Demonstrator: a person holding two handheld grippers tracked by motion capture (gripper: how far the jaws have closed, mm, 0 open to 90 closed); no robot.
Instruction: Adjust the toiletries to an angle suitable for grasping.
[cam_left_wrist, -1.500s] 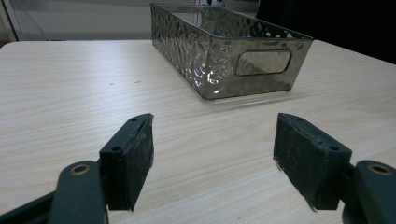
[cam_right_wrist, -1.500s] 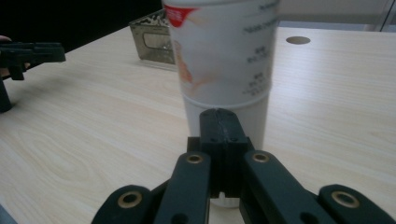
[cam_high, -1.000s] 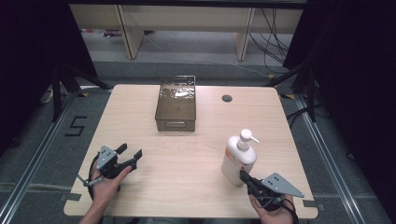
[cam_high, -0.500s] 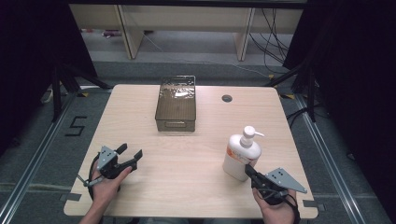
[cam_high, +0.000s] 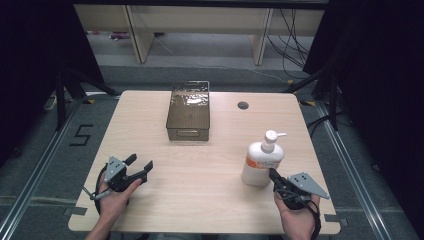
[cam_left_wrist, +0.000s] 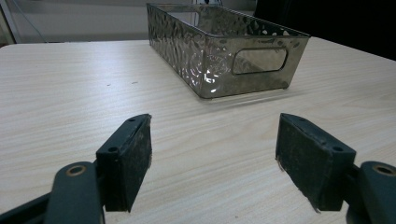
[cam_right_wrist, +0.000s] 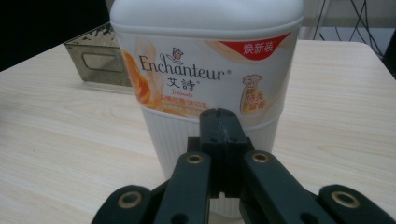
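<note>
A white pump bottle (cam_high: 261, 161) with an orange label stands upright at the right of the table. My right gripper (cam_high: 273, 174) is shut with nothing between its jaws. Its joined tips rest against the bottle's lower ribbed wall. In the right gripper view the bottle (cam_right_wrist: 205, 60) stands right in front of the shut gripper (cam_right_wrist: 223, 120). My left gripper (cam_high: 140, 161) lies near the front left, open and holding nothing. Its open jaws in the left gripper view (cam_left_wrist: 215, 158) face a hammered metal basket (cam_left_wrist: 224, 46) some way off.
The metal basket (cam_high: 189, 111) stands at the middle back of the wooden table (cam_high: 210, 170) and looks empty. A round cable hole (cam_high: 243, 105) lies to its right. Bare tabletop separates the two grippers.
My right gripper has edged forward and to the right, staying shut. The bottle has shifted a little the same way ahead of it. The left gripper has kept still.
</note>
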